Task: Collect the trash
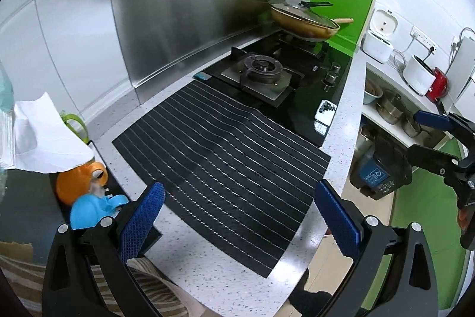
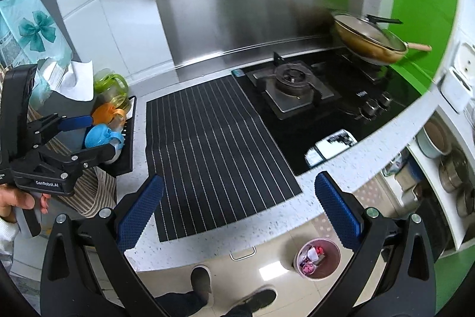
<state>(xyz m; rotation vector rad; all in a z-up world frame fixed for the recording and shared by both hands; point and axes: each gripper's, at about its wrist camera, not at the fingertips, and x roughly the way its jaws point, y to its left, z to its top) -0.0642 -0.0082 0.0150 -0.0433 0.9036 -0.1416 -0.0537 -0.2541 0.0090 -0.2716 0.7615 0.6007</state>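
Both the left claw [image 1: 237, 216] and right claw [image 2: 237, 210], wide open and empty, are being aimed at the crumpled wrapper [image 2: 331, 147] near the table's [image 2: 297, 207] front edge, best approached low and squarely.

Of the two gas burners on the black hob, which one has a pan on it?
The far burner, by the green wall, carries the lidded golden frying pan; the near steel burner beside the striped mat is bare.

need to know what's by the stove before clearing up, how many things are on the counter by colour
black striped mat: 1
white wrapper: 1
orange cup: 1
blue cup: 1
green jug: 1
yellow pan: 1
total: 6
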